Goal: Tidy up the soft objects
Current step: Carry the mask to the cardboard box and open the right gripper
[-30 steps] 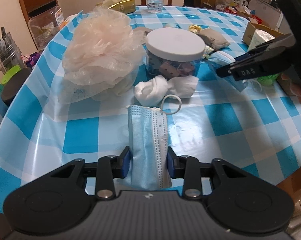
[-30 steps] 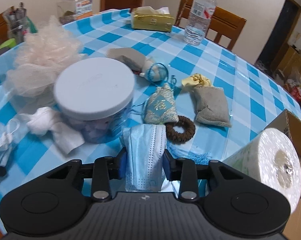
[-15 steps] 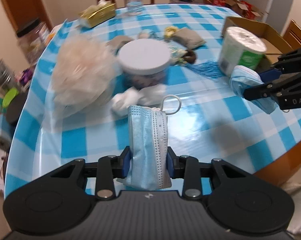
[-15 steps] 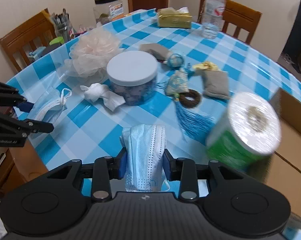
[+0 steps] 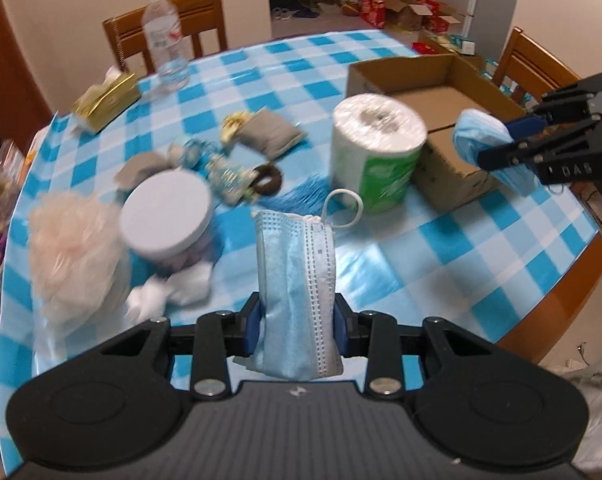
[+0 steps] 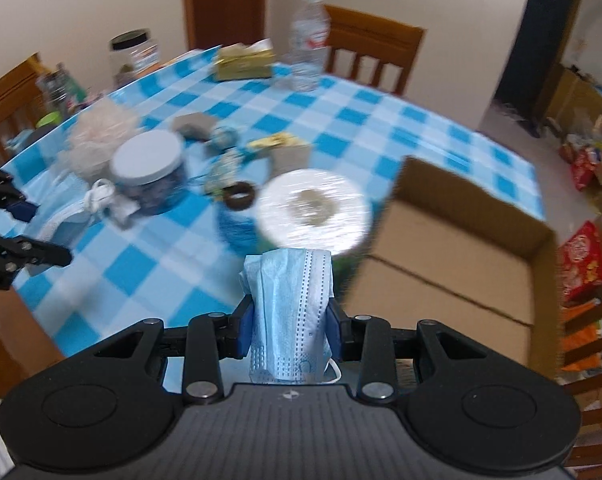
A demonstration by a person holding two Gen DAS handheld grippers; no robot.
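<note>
My left gripper (image 5: 296,326) is shut on a folded blue face mask (image 5: 295,280), held above the checked table; its white ear loop (image 5: 343,210) sticks up. My right gripper (image 6: 289,330) is shut on a second blue face mask (image 6: 291,304), raised near the open cardboard box (image 6: 461,248). In the left wrist view that right gripper (image 5: 497,142) and its mask (image 5: 479,138) hang over the box's near side (image 5: 453,172). In the right wrist view the left gripper (image 6: 41,236) shows at the left edge with its mask (image 6: 67,224).
On the blue checked table (image 5: 441,272) stand a wrapped paper roll (image 5: 375,152), a white-lidded jar (image 5: 167,216), a peach mesh puff (image 5: 73,244), white cloth (image 5: 169,290), grey pouches (image 5: 271,132), a tassel charm (image 5: 267,178), a tissue pack (image 5: 105,100) and a water bottle (image 5: 165,44). Chairs ring the table.
Both grippers have risen and drawn back from the table, each with its mask. The right one has swung toward the cardboard box, which now fills the right of its view.
</note>
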